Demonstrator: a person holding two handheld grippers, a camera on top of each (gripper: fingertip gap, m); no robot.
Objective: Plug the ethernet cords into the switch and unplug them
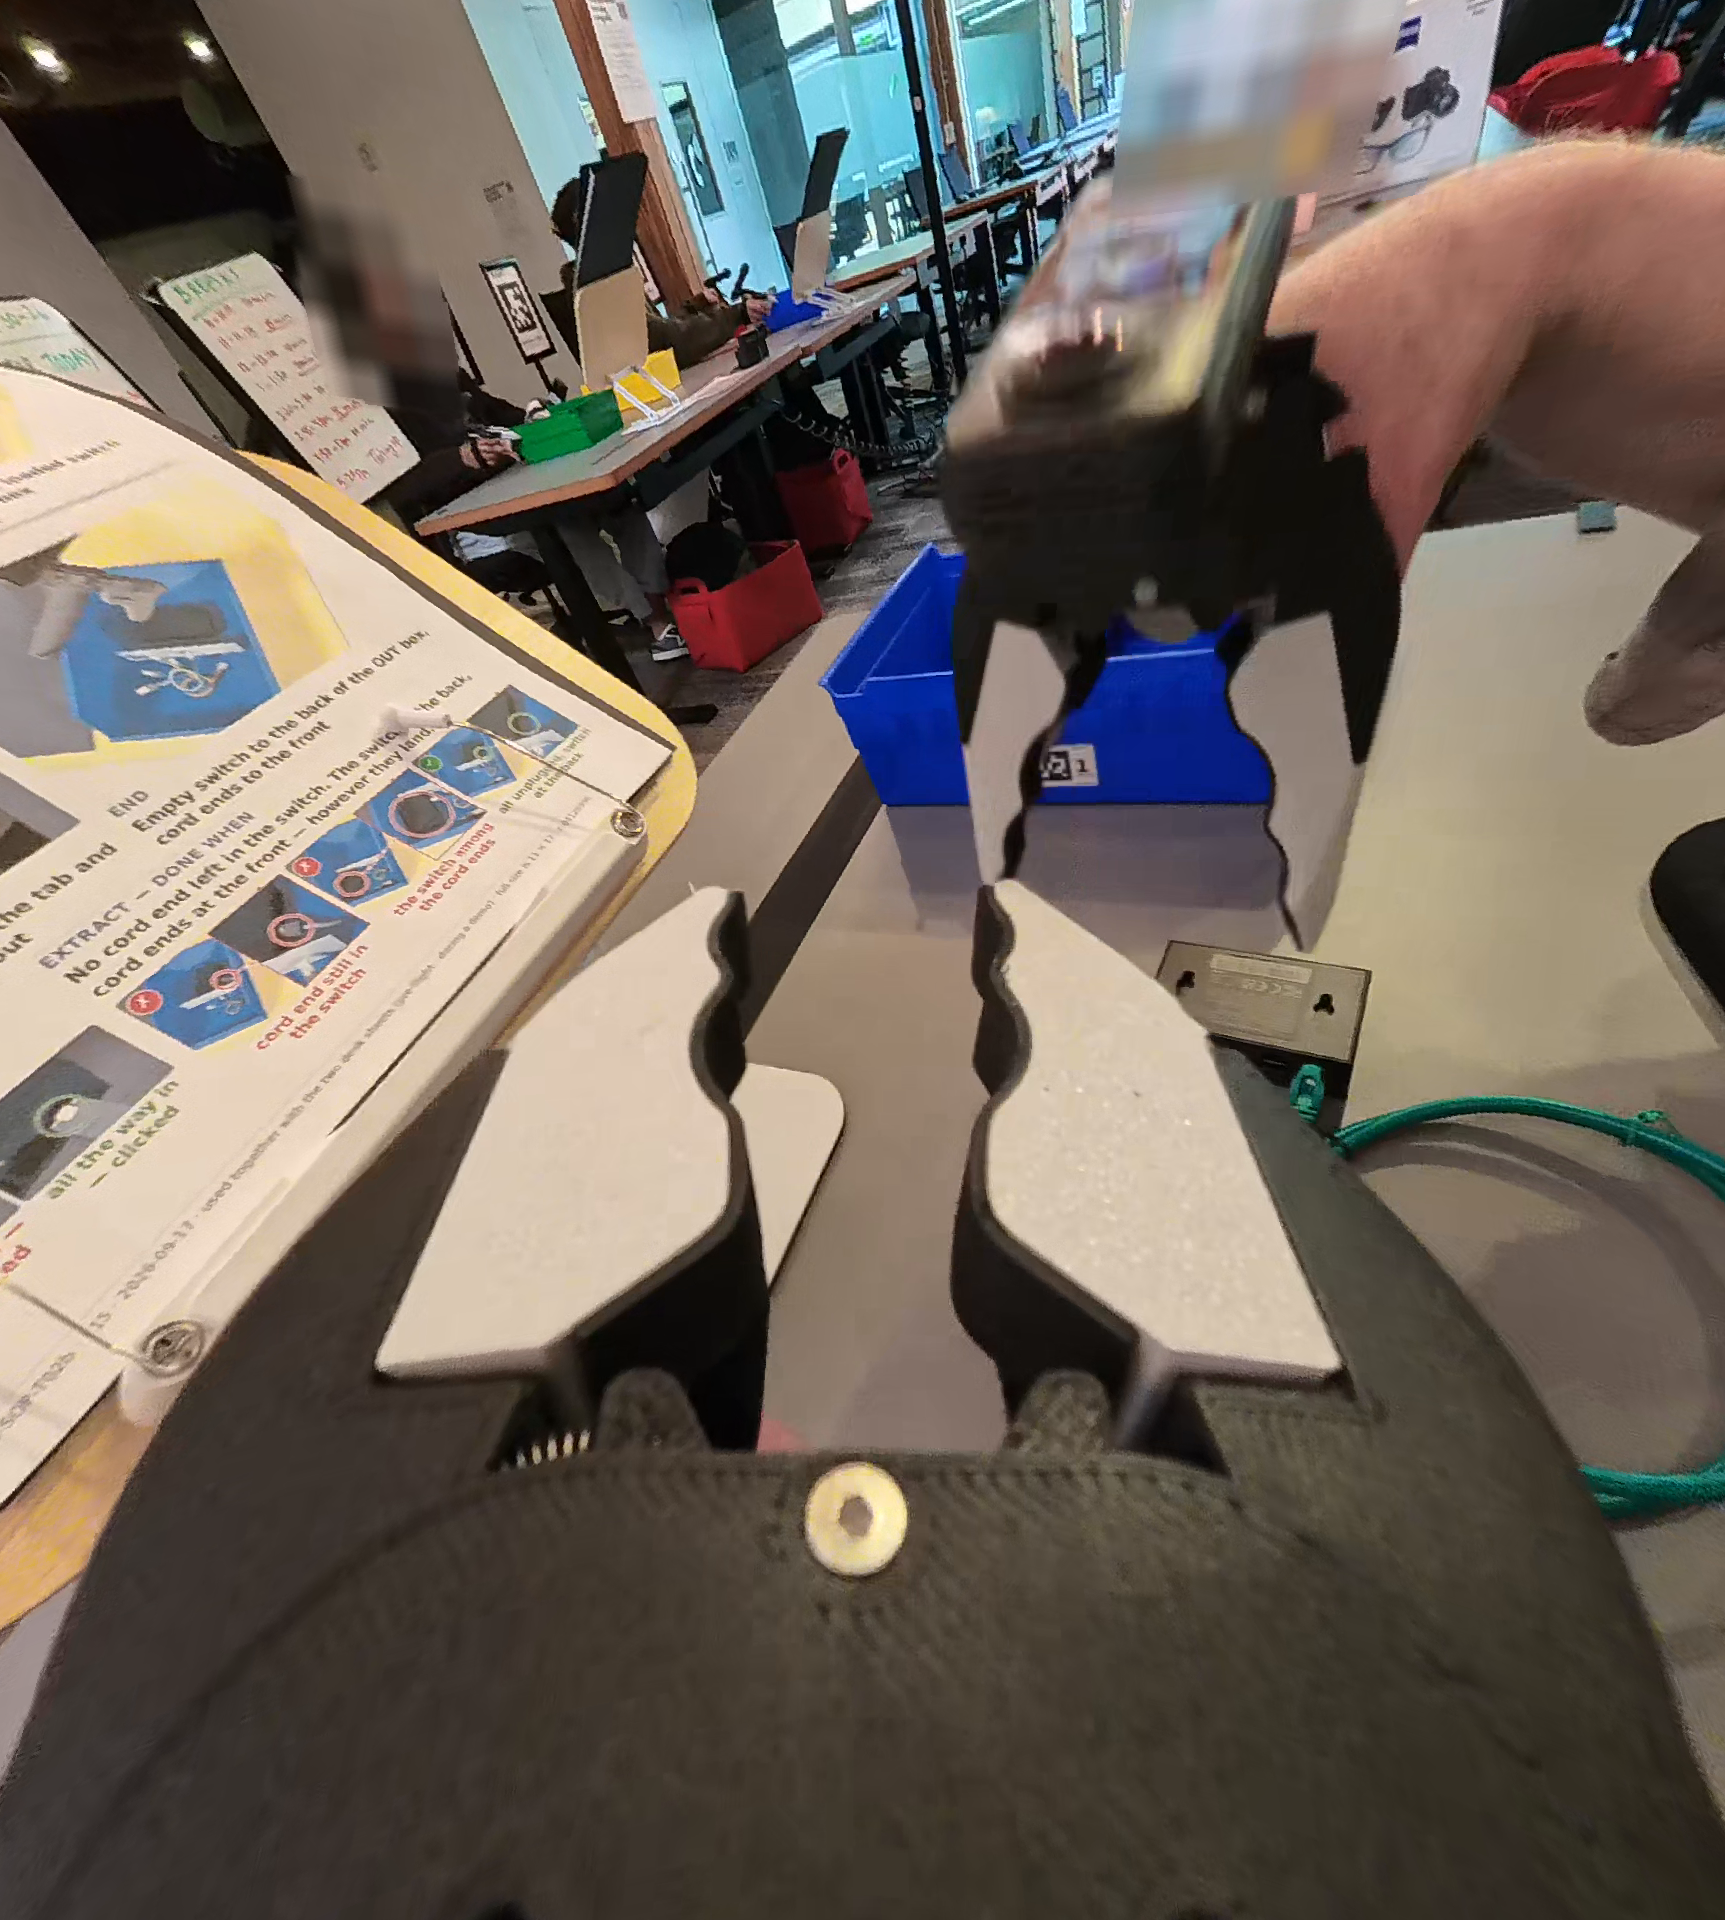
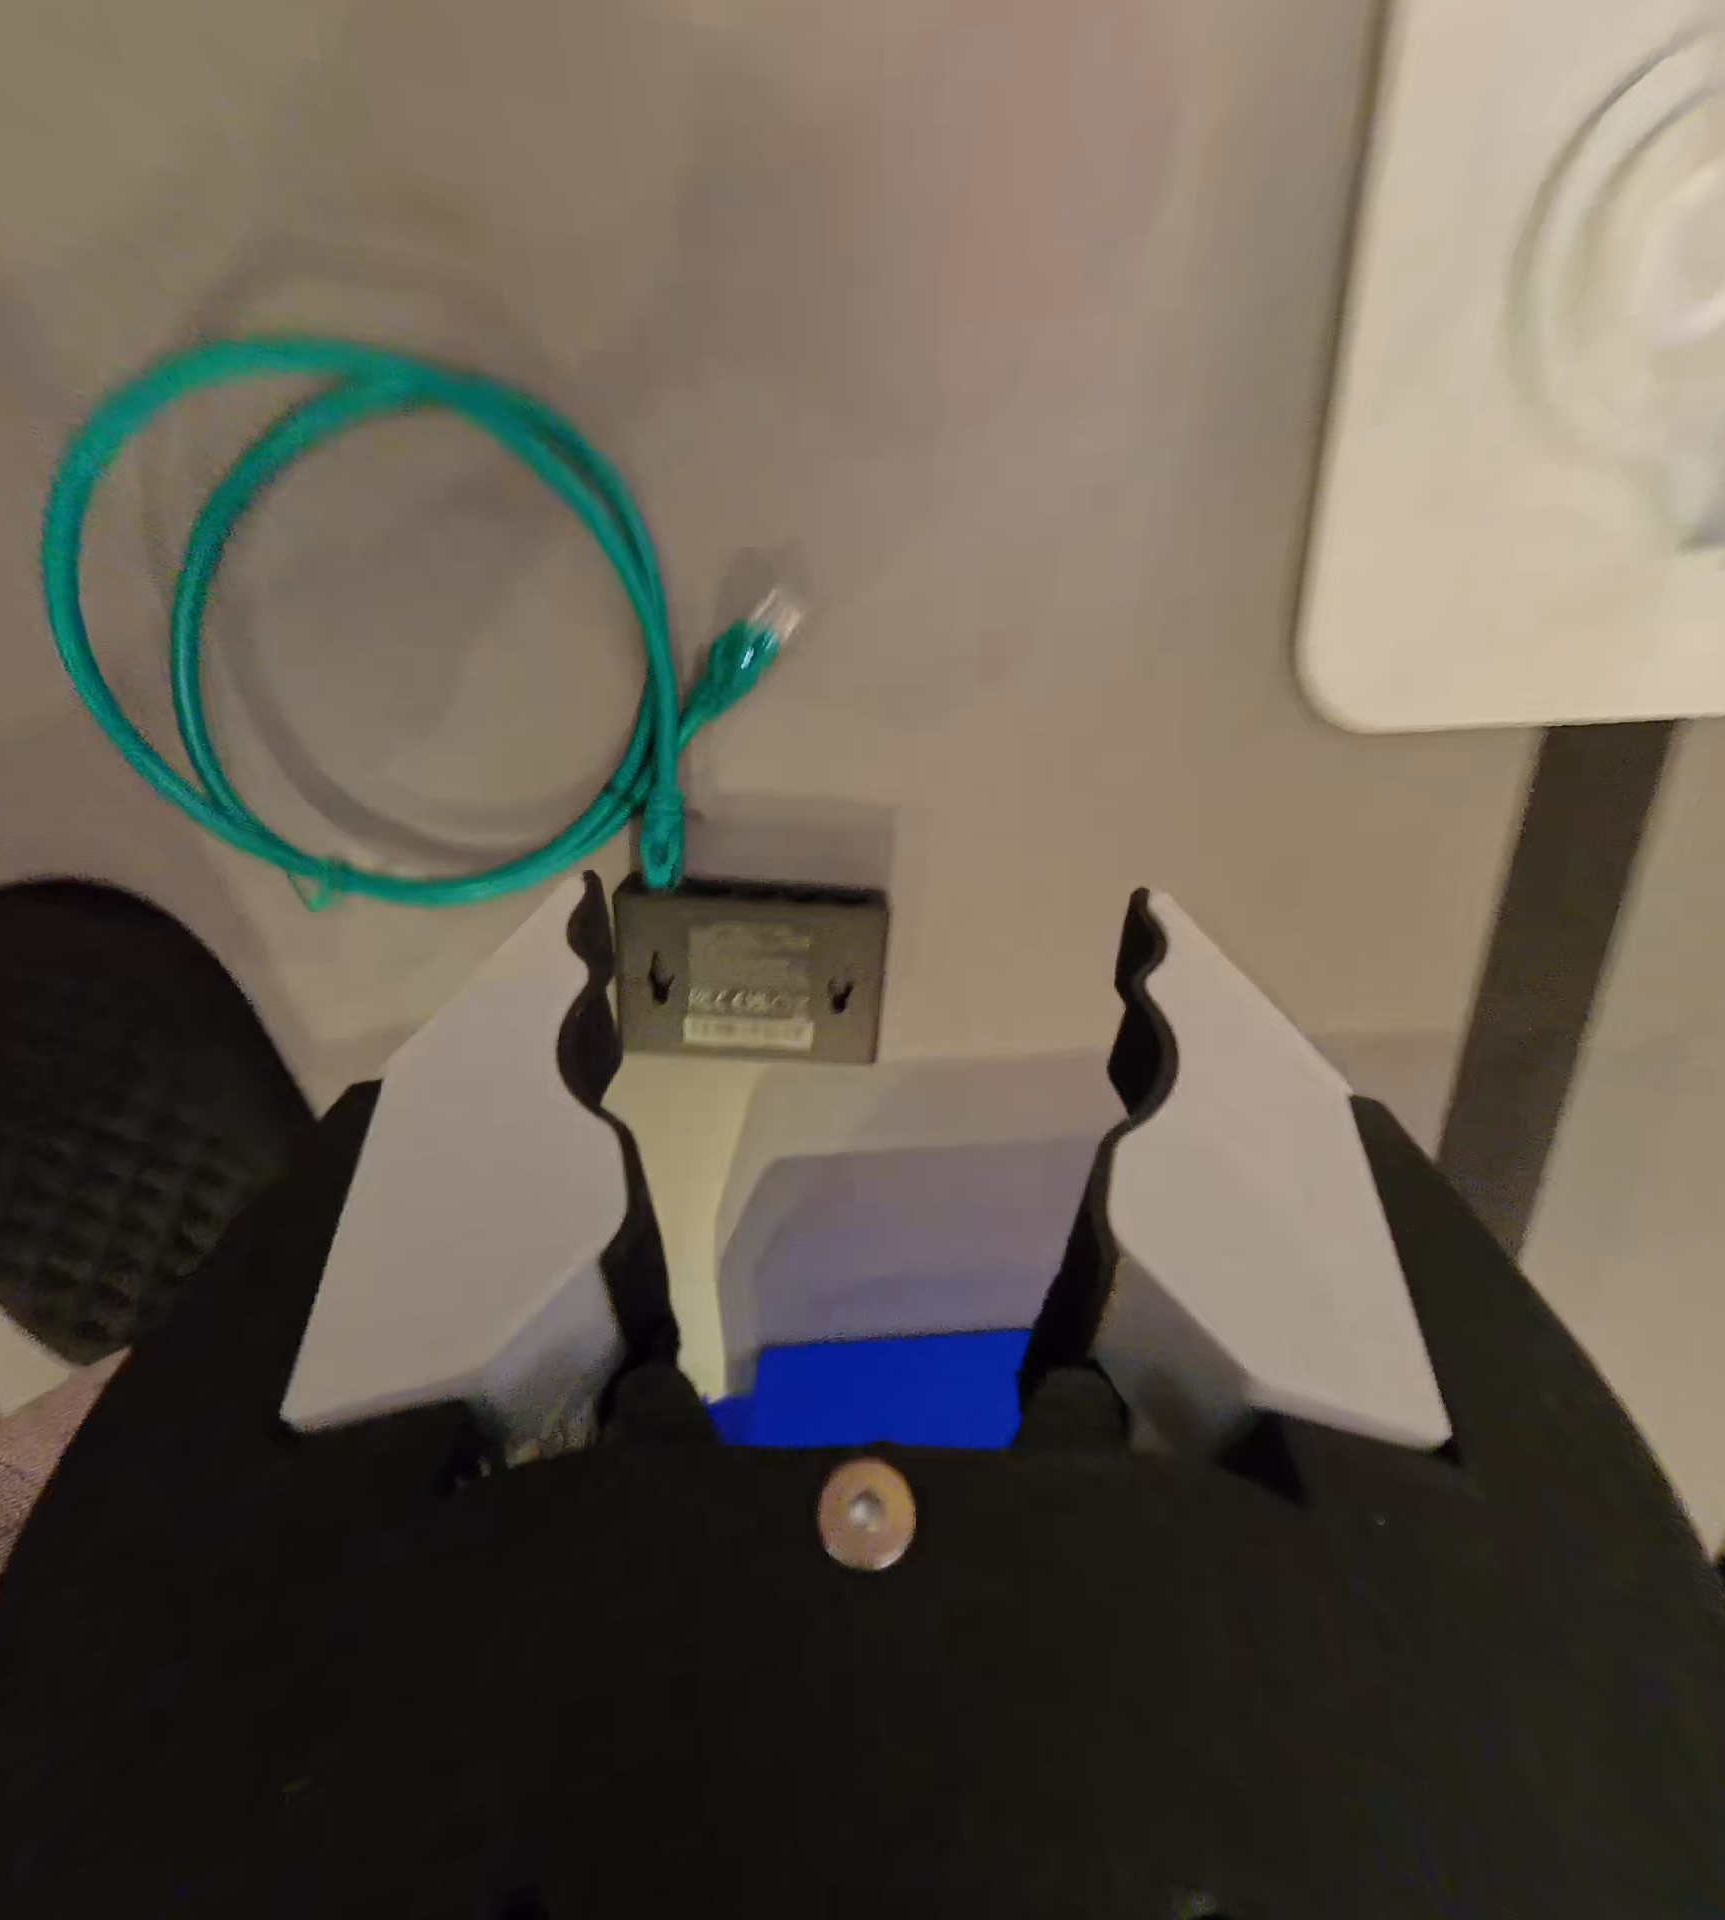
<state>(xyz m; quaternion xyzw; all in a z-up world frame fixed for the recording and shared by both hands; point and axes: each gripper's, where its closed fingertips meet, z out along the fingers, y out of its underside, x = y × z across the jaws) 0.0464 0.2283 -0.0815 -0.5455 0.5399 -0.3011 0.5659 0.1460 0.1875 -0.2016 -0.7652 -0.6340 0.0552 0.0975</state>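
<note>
A small black switch [image 2: 754,977] lies bottom-up on the grey table. It also shows in the left wrist view [image 1: 1263,1008]. A green ethernet cord [image 2: 318,623] lies coiled beside it. One plug [image 2: 666,831] sits in a port at the switch's edge, and the other plug [image 2: 759,634] lies loose on the table. My right gripper [image 2: 863,899] is open and empty, hovering over the switch, and the left wrist view shows it [image 1: 1149,904] held by a hand. My left gripper [image 1: 858,904] is open and empty, left of the switch.
A blue bin [image 1: 920,717] stands on the table behind the switch. A printed instruction board [image 1: 214,831] leans at the left on a white base plate [image 2: 1564,416]. A black chair [image 2: 58,1122] is by the table edge. Other desks and people are far behind. Some 15 centimetres of space lies between my two pairs of fingers. The plug [image 2: 666,831] is closer to my right gripper, around 10 centimetres from its tips; the left tips are 25 centimetres off.
</note>
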